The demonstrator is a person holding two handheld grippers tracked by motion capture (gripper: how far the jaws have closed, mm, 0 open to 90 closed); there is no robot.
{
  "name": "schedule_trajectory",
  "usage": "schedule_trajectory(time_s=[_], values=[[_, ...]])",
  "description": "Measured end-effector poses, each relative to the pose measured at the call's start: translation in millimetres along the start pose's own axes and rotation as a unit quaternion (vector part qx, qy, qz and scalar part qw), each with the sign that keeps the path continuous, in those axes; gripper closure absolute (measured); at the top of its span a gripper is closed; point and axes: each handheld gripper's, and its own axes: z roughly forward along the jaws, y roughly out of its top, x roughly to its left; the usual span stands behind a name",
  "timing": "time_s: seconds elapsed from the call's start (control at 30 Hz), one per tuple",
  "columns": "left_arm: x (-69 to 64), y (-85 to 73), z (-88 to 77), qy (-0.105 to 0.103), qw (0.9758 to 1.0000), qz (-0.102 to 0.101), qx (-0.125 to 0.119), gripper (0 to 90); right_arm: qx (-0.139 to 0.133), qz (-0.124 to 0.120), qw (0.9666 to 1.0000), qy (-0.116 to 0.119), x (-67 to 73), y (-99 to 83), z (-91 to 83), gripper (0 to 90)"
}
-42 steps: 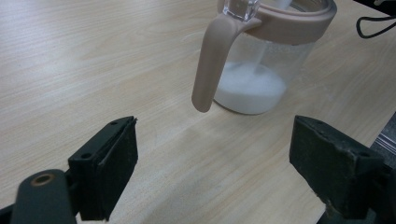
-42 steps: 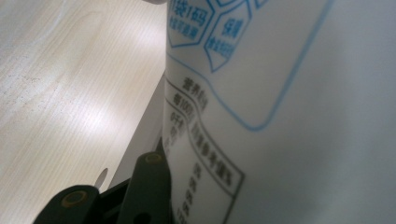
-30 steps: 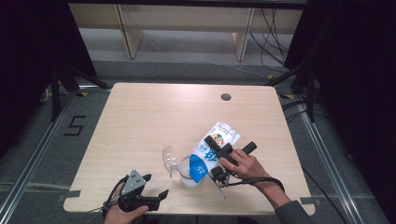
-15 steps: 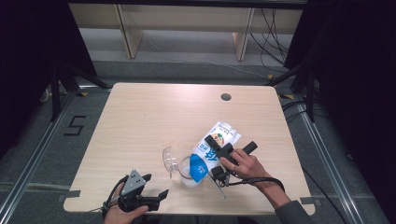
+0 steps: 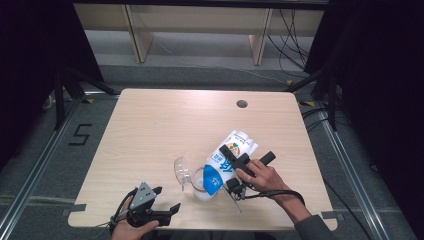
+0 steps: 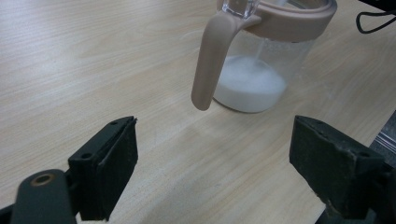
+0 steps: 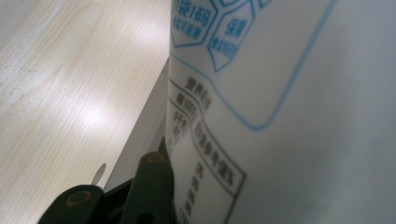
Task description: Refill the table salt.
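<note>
A blue and white milk carton [image 5: 236, 146] hangs tilted, top end down, over a clear pitcher [image 5: 199, 186] near the table's front middle. My right gripper [image 5: 231, 169] is shut on the carton's sides. In the right gripper view the carton [image 7: 280, 116] looms close, with one black jaw pressed against it at the lower left. The left gripper view has the pitcher [image 6: 261, 60] with its beige rim and handle [image 6: 210, 60], white milk [image 6: 250, 86] in its bottom and a thin stream falling in. My left gripper [image 5: 166, 200] rests open at the front left edge, short of the pitcher, jaws [image 6: 219, 172] wide with nothing between.
The pitcher's clear lid [image 5: 181, 170] stands flipped open to its left. The wooden table [image 5: 165, 125] has a small round hole [image 5: 242, 104] at the back right. A black cable [image 5: 272, 194] trails from the right gripper. Shelf legs and cables lie beyond the far edge.
</note>
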Motion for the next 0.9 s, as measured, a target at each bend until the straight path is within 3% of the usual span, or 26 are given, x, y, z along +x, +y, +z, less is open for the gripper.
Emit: schedule_trajectory(time_s=[0.13, 0.2, 0.27, 0.3, 0.33, 0.37, 0.9], values=[[0.1, -0.5, 0.1, -0.001, 1.0, -0.001, 0.001, 15.0, -0.003, -0.013, 0.9999, -0.001, -1.4, 0.2, 0.1, 67.5], [-0.1, 0.1, 0.0, 0.0, 1.0, -0.001, -0.001, 15.0, 0.0, 0.0, 1.0, -0.001, -0.1, 0.2, 0.1, 67.6], [-0.1, -0.4, 0.5, 0.001, 1.0, -0.001, 0.001, 15.0, 0.0, 0.0, 1.0, 0.0, -0.1, 0.1, 0.1, 67.5], [0.0, -0.6, 0.6, 0.0, 1.0, -0.002, 0.0, 15.0, -0.002, -0.012, 0.9999, -0.002, -1.3, 0.0, 0.0, 67.5], [0.1, -0.3, -0.1, -0.001, 1.0, -0.002, 0.001, 15.0, 0.002, -0.002, 1.0, 0.001, 0.6, -0.2, -0.2, 67.6], [0.1, 0.0, -0.2, 0.0, 1.0, -0.001, 0.0, 15.0, -0.002, -0.014, 0.9999, 0.0, -1.1, 0.0, 0.2, 67.6], [0.0, -0.3, 0.4, -0.001, 1.0, 0.0, 0.001, 15.0, -0.003, -0.03, 0.9995, 0.003, -4.2, 0.0, 0.8, 68.0]])
